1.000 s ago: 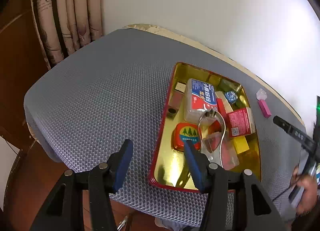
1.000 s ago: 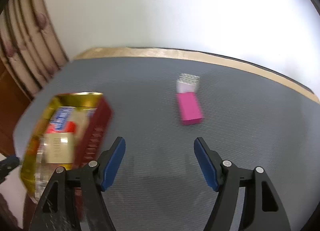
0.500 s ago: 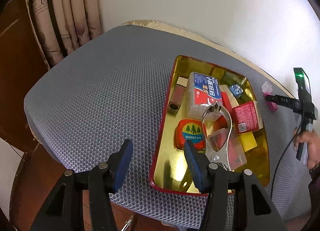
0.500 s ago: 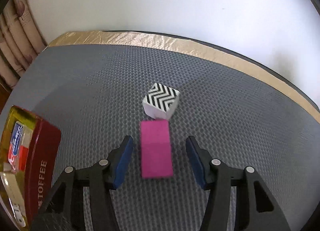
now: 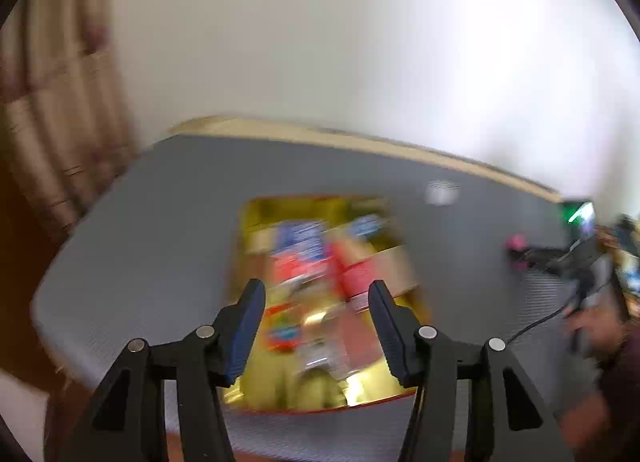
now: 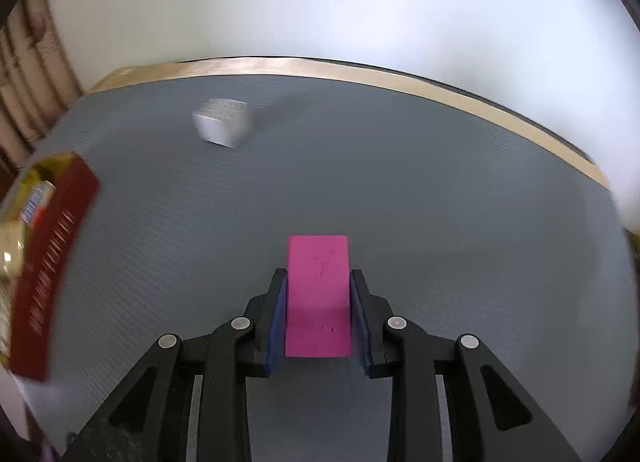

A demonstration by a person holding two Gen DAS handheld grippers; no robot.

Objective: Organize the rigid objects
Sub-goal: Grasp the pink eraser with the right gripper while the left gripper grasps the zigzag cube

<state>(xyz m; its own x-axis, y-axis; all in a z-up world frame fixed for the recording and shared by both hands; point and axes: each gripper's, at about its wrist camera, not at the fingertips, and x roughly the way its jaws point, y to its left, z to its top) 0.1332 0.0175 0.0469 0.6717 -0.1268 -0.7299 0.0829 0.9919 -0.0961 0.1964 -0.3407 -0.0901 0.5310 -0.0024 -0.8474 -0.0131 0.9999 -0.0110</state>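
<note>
One held item: pink block [image 6: 318,294], between the blue pads [image 6: 277,318] of the right gripper [image 6: 319,282].
Right gripper: jaws closing, pads pressed against both sides of the block, above the grey mat [image 6: 440,190].
Left gripper [image 5: 316,302]: jaws apart, nothing between them, over the red-and-gold tin [image 5: 256,222] of blurred packets.
Loose item: pale cube [image 6: 222,121], far-left on mat, well apart from block.

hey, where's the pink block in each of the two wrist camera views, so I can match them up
Left wrist: pink block, a blurred speck at far right, at the right tongs' tip.
Right wrist: pink block, lower centre, between the closing tongs, pads against its sides.
Shared landmark: the white cube on the grey mat.
</note>
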